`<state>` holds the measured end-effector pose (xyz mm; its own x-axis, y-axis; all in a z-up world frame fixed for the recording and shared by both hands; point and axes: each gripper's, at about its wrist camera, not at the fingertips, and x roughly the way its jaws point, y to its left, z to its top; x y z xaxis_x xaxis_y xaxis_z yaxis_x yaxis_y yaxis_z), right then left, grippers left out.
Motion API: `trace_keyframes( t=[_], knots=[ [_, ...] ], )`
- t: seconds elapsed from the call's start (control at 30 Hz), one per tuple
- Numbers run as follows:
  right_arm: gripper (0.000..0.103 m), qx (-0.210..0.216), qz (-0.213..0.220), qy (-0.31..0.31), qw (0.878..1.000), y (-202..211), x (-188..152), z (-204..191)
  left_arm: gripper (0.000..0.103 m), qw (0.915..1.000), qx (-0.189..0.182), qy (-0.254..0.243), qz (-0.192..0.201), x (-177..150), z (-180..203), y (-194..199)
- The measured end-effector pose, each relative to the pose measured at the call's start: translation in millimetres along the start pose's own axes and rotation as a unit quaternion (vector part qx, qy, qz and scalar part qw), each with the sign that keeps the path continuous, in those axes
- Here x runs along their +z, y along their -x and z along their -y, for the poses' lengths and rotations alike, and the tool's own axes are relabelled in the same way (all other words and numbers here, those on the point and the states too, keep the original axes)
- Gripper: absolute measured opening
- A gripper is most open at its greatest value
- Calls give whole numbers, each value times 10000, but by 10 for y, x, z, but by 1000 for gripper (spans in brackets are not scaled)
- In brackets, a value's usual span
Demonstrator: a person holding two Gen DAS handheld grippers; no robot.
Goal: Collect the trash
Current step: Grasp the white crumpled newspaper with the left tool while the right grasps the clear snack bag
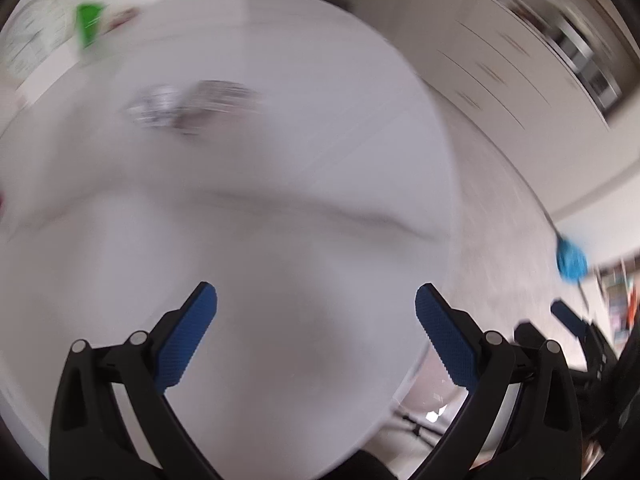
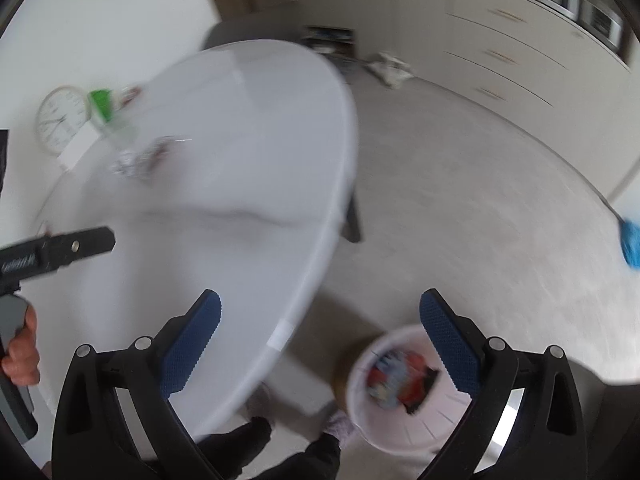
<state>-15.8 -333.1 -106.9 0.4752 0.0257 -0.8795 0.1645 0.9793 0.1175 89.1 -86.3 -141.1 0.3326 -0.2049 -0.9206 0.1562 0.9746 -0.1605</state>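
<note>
A crumpled silvery wrapper [image 1: 188,106] lies on the far left part of the round white table [image 1: 320,128]; it also shows in the right wrist view [image 2: 140,156]. My left gripper [image 1: 316,332] is open and empty above the table's near part, well short of the wrapper. My right gripper [image 2: 320,340] is open and empty, over the table's right edge [image 2: 320,240]. A white bin [image 2: 400,392] with colourful trash inside stands on the floor below the right gripper. Both views are blurred.
A green-capped clear container [image 2: 106,114] and a white clock [image 2: 60,118] are at the table's far left. The left gripper's body [image 2: 60,254] reaches over the table. A blue mop head [image 2: 632,246] lies on the floor at right. Cabinets [image 2: 520,56] line the back.
</note>
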Motion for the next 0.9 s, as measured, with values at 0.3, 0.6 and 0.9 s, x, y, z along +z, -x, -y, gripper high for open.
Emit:
trace_keyframes(
  t=[0.3,0.6,0.9],
  knots=[
    [99,711,-70,397,9966,-559,789,-1066,95,9905,403,1286,259,563,-1276,2],
    [99,891,-267,240,9954,-1263,1403,-1686,95,9809,406,1904,55,1265,-1669,-551],
    [99,794,-549,266,9950,-1711,1536,-1819,91,9647,641,2539,-292,1755,-1882,-1310]
  ],
)
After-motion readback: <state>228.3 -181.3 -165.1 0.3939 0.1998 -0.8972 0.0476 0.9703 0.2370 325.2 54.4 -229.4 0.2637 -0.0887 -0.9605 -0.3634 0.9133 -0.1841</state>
